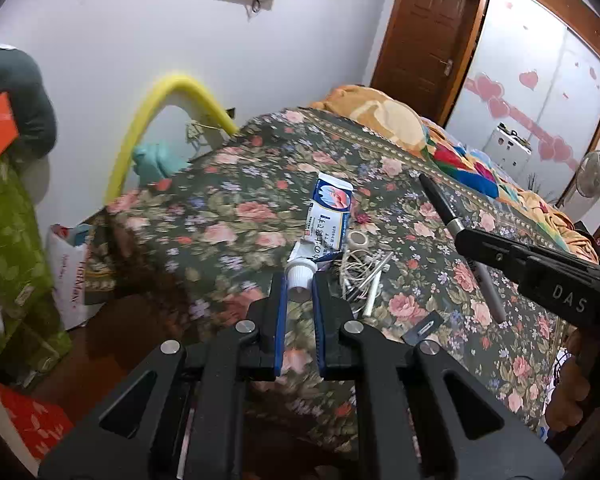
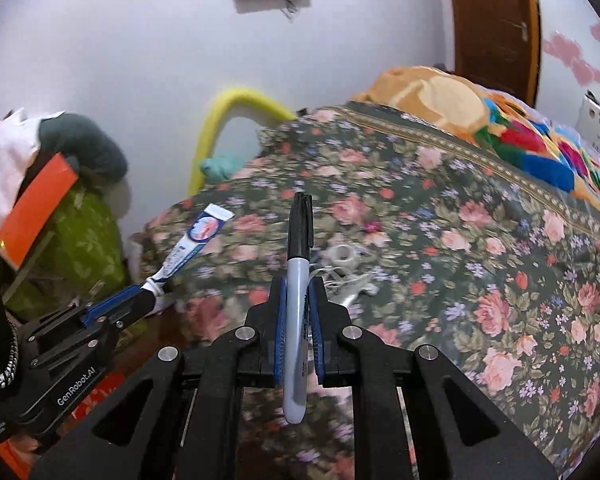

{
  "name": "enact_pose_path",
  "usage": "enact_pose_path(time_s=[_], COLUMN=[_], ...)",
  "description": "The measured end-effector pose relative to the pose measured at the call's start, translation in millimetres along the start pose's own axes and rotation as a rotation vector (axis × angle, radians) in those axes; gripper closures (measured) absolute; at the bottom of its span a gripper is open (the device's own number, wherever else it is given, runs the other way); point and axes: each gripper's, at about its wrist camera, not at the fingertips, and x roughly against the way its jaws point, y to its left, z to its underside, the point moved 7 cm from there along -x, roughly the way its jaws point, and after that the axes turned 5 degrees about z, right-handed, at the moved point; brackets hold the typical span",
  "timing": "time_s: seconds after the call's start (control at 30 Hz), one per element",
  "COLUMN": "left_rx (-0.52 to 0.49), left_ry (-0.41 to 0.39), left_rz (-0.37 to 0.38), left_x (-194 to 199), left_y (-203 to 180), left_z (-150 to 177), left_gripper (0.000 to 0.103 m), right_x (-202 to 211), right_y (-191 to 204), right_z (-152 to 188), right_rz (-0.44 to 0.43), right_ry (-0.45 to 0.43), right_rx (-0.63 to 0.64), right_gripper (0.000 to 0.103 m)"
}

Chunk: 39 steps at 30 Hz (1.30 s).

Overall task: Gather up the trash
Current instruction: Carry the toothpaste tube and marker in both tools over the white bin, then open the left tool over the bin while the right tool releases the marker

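My left gripper (image 1: 300, 284) is shut on the white cap end of a squeezed white and blue toothpaste tube (image 1: 328, 216); the tube sticks forward over the floral bedspread (image 1: 228, 216). It also shows in the right wrist view (image 2: 198, 240), held by the left gripper (image 2: 150, 298). My right gripper (image 2: 299, 292) is shut on a grey marker with a black cap (image 2: 298, 280), held above the bed. In the left wrist view the marker (image 1: 456, 232) pokes out of the right gripper (image 1: 476, 244). A tape roll (image 1: 358, 239), tangled string and a white stick (image 1: 370, 280) lie on the bed.
A small dark card (image 1: 422, 328) lies on the bedspread. A white plastic bag (image 1: 70, 268) stands on the floor at the bed's left corner, beside green bags (image 1: 8, 248). A colourful blanket (image 1: 472, 160) lies at the far right. A yellow foam bar (image 1: 156, 120) arches behind the bed.
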Motion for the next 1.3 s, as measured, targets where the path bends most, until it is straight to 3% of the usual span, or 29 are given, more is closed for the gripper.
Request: enact_pose_path(time_s=[0.33,0.63,0.93,1.3], left_rx=[0.063,0.129,0.227,0.279], left_ry=[-0.003,0.053,0.182,0.342], left_rz=[-0.082,-0.158,-0.206,-0.203], left_x=[69.4,98.6,87.9,52.6], left_y=[49.2,103.1,146.0,173.3], left_z=[42.3,95.0,153.9,205.8], left_gripper=[0.092,0.092,0.092,0.092], right_x=[19.9,13.7,-24.2,-83.4], right_y=[74.2,138.6,186.4,209.6], right_z=[30.0,69.3,116.8,165.0], right_rz=[-0.073,-0.126,-0.161,-0.185], right_ry=[0.031,0.100,0.250,0.469], right_rx=[0.092,0.187,0.251,0.270], right_gripper=[0.092,0.092,0.092,0.092])
